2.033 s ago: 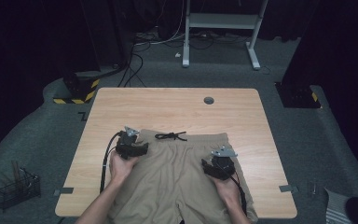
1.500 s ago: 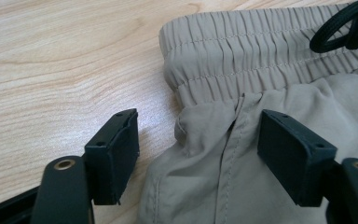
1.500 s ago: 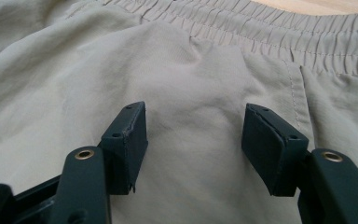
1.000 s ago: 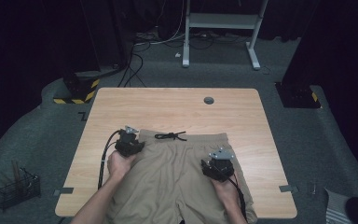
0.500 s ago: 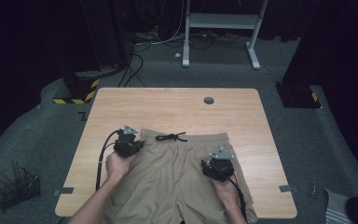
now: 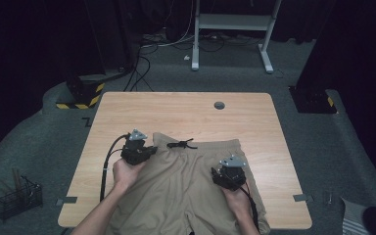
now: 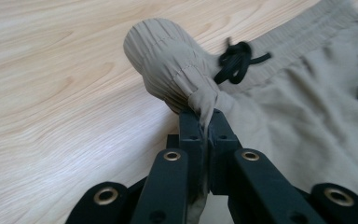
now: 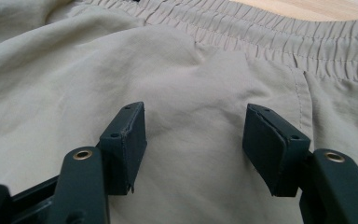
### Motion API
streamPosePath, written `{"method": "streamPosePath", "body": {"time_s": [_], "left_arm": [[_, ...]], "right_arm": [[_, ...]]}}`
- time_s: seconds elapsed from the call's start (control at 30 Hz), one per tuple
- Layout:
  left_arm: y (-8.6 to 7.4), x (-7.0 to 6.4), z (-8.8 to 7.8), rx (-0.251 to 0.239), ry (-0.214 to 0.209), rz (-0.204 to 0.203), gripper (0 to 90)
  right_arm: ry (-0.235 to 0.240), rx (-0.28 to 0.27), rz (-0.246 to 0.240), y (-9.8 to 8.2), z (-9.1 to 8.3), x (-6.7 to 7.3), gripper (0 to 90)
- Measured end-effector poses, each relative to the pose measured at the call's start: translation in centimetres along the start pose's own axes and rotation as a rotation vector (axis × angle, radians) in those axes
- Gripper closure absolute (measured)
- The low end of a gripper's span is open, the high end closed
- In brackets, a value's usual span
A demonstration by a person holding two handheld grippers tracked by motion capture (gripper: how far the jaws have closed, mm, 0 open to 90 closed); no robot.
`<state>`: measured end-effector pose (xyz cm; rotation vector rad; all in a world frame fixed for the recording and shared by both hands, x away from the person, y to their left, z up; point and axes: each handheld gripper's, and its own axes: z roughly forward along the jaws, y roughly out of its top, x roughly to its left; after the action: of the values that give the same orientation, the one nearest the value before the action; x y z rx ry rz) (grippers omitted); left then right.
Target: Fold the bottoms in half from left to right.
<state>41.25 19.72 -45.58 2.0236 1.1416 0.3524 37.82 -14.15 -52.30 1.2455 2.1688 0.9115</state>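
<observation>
Left gripper view: left gripper (image 7: 204, 122) clamped on shorts (image 7: 307, 116) waistband corner, bunched just above worktop (image 7: 51, 93). Right gripper (image 8: 193, 135) jaws spread wide over shorts, gripping nothing. Drawstring (image 7: 237, 58) on waistband.

Khaki shorts (image 6: 191, 181) lie flat on counter (image 6: 186, 110), elastic waistband away from the person, black drawstring (image 6: 182, 144) knotted mid-waist; left waistband corner (image 7: 168, 60) bunched, lifted.
</observation>
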Motion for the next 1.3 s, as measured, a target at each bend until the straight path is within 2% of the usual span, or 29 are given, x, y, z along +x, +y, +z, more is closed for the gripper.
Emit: {"method": "streamPosePath", "body": {"time_s": [0.2, 0.33, 0.43, 0.7, 0.97, 1.17, 1.3], "left_arm": [[0.6, -0.8, -0.2, -0.023, -0.091, -0.040, 87.5], [0.9, -1.6, -0.1, -0.031, -0.110, -0.018, 87.6], [1.2, -2.9, 0.0, -0.042, -0.141, 0.005, 87.6], [1.8, -5.1, 1.3, -0.030, -0.195, 0.054, 87.6], [1.9, -6.6, 2.8, -0.010, -0.227, 0.084, 87.6], [1.3, -7.6, 4.9, 0.027, -0.250, 0.086, 87.7], [0.6, -8.0, 6.6, 0.062, -0.240, 0.097, 87.8]], "right_arm": [[-0.001, 0.000, -0.001, 0.0, 0.0, 0.0, 39.3], [-0.001, 0.000, 0.001, 0.0, 0.0, 0.0, 39.4], [-0.001, 0.000, 0.001, 0.0, 0.0, 0.1, 39.4], [-0.002, 0.000, 0.000, 0.0, 0.0, 0.1, 39.3], [-0.003, 0.000, 0.001, 0.0, 0.0, 0.1, 39.3], [-0.004, 0.001, 0.000, 0.0, 0.0, 0.1, 39.4], [-0.004, -0.002, -0.003, 0.0, 0.0, 0.1, 39.3]]}}
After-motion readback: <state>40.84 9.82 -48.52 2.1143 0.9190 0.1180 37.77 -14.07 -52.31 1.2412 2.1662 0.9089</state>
